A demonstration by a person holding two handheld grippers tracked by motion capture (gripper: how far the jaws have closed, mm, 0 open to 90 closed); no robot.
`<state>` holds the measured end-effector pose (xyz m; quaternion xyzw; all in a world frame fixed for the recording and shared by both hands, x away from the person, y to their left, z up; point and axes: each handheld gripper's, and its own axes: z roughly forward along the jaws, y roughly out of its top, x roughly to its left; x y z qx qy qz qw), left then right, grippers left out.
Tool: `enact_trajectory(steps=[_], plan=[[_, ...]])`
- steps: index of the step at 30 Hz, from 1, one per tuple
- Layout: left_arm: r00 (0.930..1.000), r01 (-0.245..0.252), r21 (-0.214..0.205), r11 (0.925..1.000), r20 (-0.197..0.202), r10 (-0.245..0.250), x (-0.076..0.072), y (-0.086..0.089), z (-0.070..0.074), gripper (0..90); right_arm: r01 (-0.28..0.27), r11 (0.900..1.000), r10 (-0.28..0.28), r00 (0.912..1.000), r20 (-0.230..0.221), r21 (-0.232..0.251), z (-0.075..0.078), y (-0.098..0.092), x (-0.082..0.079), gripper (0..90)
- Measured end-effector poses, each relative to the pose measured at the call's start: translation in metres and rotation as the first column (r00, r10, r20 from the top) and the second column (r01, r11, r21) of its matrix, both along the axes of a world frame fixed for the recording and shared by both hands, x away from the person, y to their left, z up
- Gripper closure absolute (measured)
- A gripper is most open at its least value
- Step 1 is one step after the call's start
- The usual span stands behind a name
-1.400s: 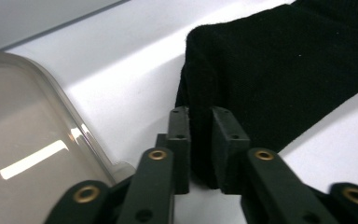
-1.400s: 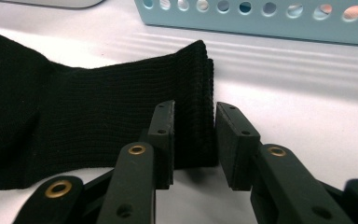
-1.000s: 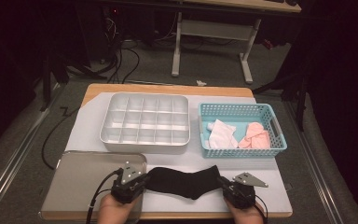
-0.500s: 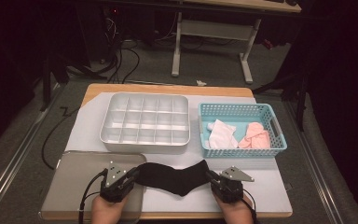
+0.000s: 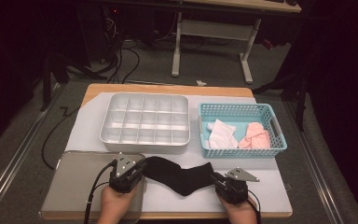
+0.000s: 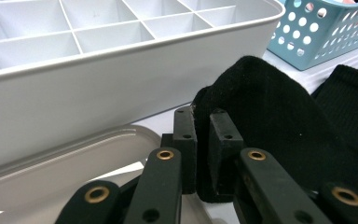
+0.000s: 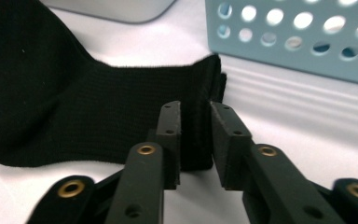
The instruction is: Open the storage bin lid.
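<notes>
Gripping one end of the black sock [image 5: 179,174], the left gripper [image 6: 203,140] pinches fabric — the right gripper [image 7: 195,140], jaws just easing apart, straddles the cuff; beyond lie the divided tray [image 5: 144,122] and blue basket [image 5: 242,112].

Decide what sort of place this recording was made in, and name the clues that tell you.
Probably a lab or workshop set up for recording handling tasks, not a home. A small wooden table stands on grey carpet, loose black cables trail across the floor behind it, and a white metal desk frame stands in the dark background.
</notes>
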<state>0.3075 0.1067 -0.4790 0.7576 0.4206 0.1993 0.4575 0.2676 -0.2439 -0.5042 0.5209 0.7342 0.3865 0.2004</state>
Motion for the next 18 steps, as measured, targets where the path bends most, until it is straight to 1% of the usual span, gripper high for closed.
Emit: enact_trajectory(steps=[2,4,8,11,14,18], plan=[[1.0000,-0.006,-0.003,1.0000,-0.004,0.006,0.000,0.003,0.001,82.9,0.000,0.9999,0.000,0.9997,0.026,0.014,0.003,0.000,-0.001,67.3],[0.9998,-0.013,-0.003,0.9999,-0.014,0.013,0.001,0.006,0.002,82.9,-0.005,0.9998,0.004,0.9988,0.049,0.019,0.007,0.002,-0.002,67.1],[0.9992,-0.018,-0.001,0.9998,-0.036,0.018,0.003,0.011,0.000,82.7,-0.041,0.9991,0.040,0.9978,0.052,0.010,0.008,0.010,-0.003,67.6],[0.9988,-0.021,-0.008,0.9997,-0.045,0.020,0.003,0.013,-0.002,82.6,-0.052,0.9986,0.052,0.9965,0.065,0.006,0.009,0.015,-0.003,68.8],[0.9990,-0.021,-0.016,0.9997,-0.040,0.020,0.003,0.014,0.000,82.6,-0.073,0.9973,0.073,0.9947,0.073,0.007,0.011,0.022,-0.004,73.5],[0.9990,-0.020,-0.019,0.9996,-0.039,0.019,0.002,0.015,0.000,82.5,-0.140,0.9901,0.139,0.9884,0.060,0.007,0.010,0.043,-0.004,81.5]])
